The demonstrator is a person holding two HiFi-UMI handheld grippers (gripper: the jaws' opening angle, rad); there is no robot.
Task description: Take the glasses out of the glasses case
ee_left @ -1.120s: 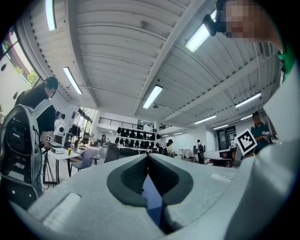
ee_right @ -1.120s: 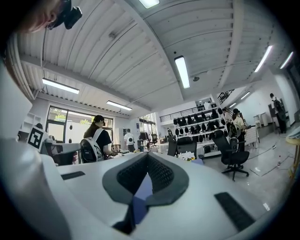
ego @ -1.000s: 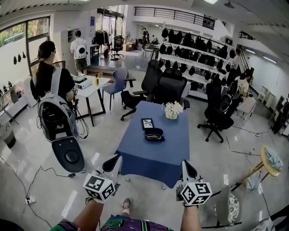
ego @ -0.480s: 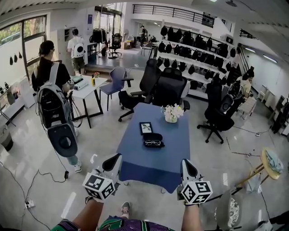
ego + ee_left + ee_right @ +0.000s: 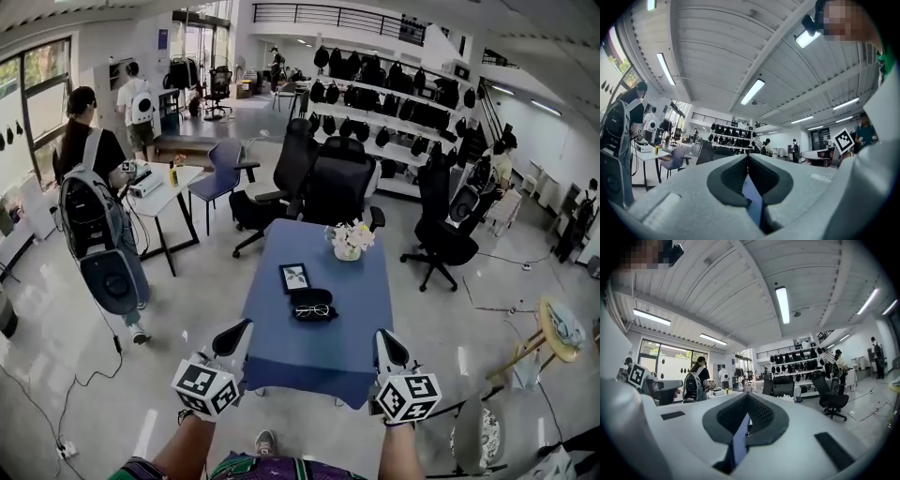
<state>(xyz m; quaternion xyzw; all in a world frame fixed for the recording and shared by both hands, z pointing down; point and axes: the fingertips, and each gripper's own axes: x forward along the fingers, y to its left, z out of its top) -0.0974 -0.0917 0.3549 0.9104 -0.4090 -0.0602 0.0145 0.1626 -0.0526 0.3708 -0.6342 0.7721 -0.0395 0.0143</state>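
An open black glasses case (image 5: 314,301) lies on the blue table (image 5: 323,342), near its middle. A pair of glasses (image 5: 312,310) rests in the case's near half. My left gripper (image 5: 238,331) is held low at the table's near left corner, well short of the case. My right gripper (image 5: 384,341) hangs at the near right corner, equally far from it. In the left gripper view the jaws (image 5: 748,158) meet at their tips with nothing between them. The right gripper's jaws (image 5: 748,396) are closed the same way, also with nothing held.
A framed picture (image 5: 294,277) and a pot of flowers (image 5: 348,240) stand on the table beyond the case. Black office chairs (image 5: 339,183) crowd the far end. A person with a backpack (image 5: 89,211) stands at left beside a white desk (image 5: 167,192). A round stool (image 5: 559,330) is at right.
The table and case have drawn closer and lower in the head view. The person with the backpack has moved left and farther off. Both grippers keep their place and stay shut.
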